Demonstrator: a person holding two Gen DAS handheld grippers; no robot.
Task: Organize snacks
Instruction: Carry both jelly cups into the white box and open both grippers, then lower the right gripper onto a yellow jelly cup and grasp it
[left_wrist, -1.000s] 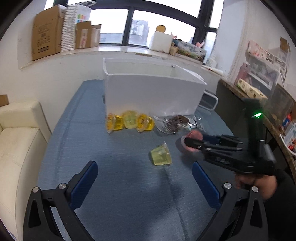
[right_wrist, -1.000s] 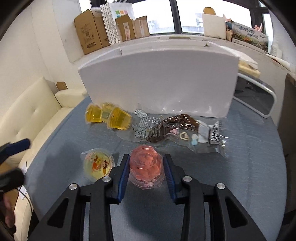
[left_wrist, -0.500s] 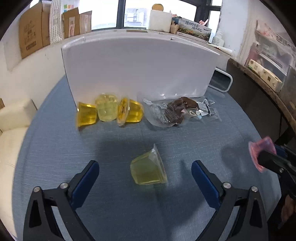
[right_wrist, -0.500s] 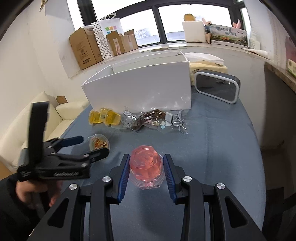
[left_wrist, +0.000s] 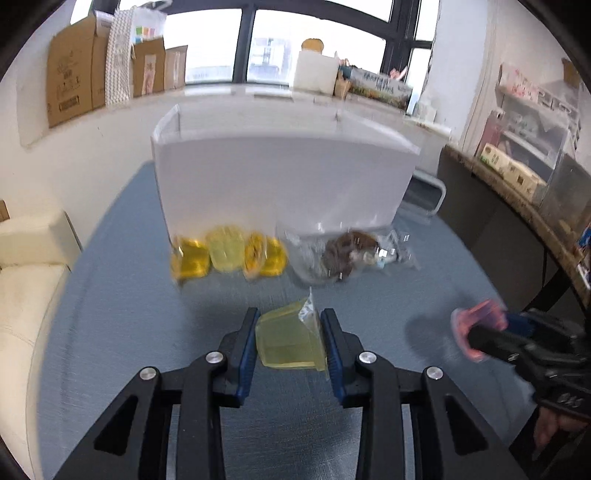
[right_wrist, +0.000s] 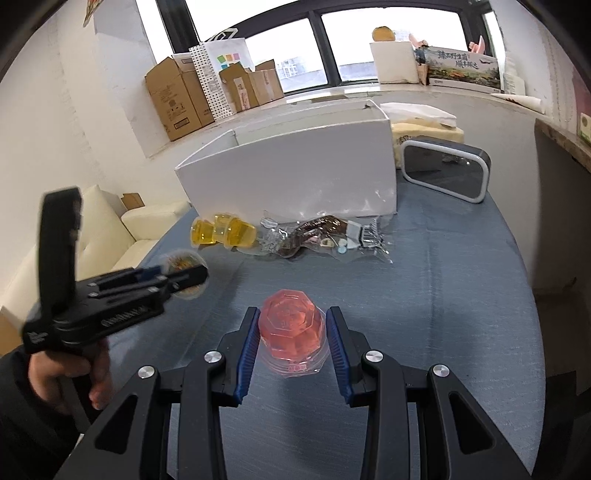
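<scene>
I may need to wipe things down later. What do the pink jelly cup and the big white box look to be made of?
Pink jelly cup: clear glossy plastic, probably; the pink filling shows through its faceted walls. White box: matte white board, perhaps card or foam board; thin flat walls with sharp folded corners.

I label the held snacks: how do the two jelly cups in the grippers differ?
The left gripper holds a yellow jelly cup, lying on its side; the right gripper holds a pink jelly cup, its faceted bottom facing the camera. Both are translucent, clamped between blue pads.

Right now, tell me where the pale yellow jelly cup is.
In the left wrist view, the pale yellow jelly cup lies clamped in the left gripper, low centre, nearer than the white box.
</scene>
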